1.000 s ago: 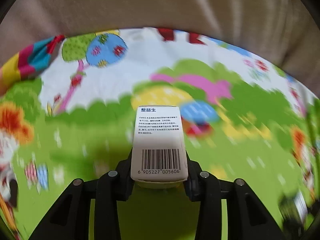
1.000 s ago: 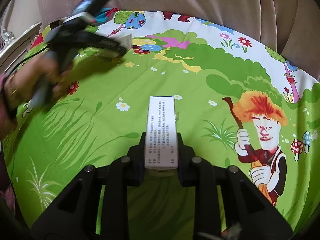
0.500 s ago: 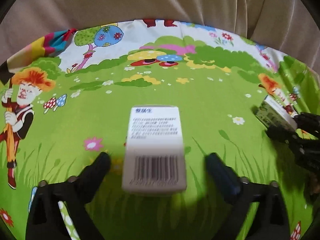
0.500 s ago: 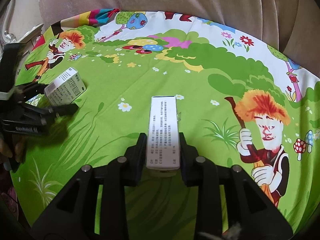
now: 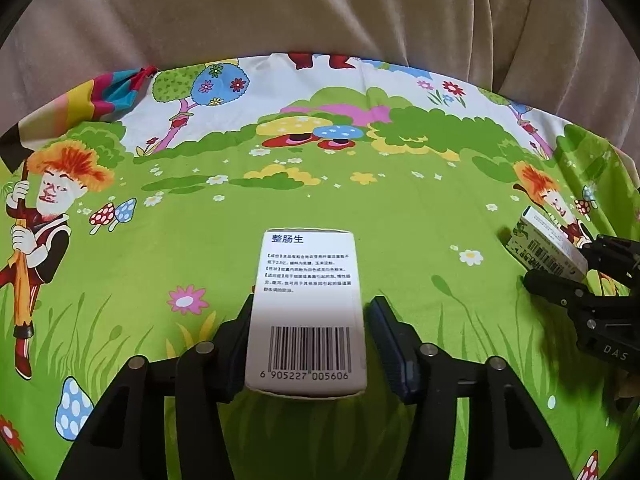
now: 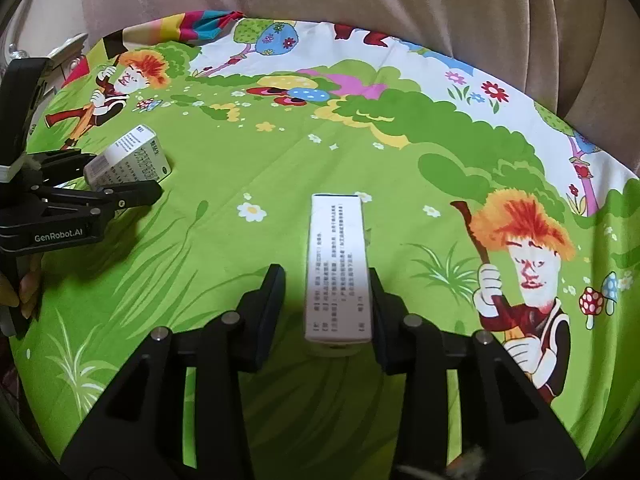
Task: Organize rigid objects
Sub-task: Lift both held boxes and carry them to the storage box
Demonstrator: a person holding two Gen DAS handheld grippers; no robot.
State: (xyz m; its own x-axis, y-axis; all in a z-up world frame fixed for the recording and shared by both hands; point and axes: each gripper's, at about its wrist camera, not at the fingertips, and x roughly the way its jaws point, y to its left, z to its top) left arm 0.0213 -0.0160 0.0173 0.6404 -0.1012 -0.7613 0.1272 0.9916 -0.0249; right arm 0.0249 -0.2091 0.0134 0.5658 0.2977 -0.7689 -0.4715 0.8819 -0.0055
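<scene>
Two white medicine boxes are on the green cartoon cloth. A wide box with a barcode (image 5: 306,304) lies between the fingers of my left gripper (image 5: 310,332); the jaws stand open, the left pad touching it and the right pad apart. It also shows in the right wrist view (image 6: 128,160). A narrow box (image 6: 336,264) lies between the fingers of my right gripper (image 6: 326,300); its jaws are open, with a clear gap on the left. That box also shows in the left wrist view (image 5: 544,246).
The green cartoon cloth (image 6: 224,248) covers the surface. A beige curtain (image 5: 320,12) hangs along the far edge. A silver furniture edge (image 6: 60,52) shows at the far left of the right wrist view.
Both grippers have opened. A second ago each was shut on its box; the left came down to the cloth and let go, and the right has now released the narrow box.
</scene>
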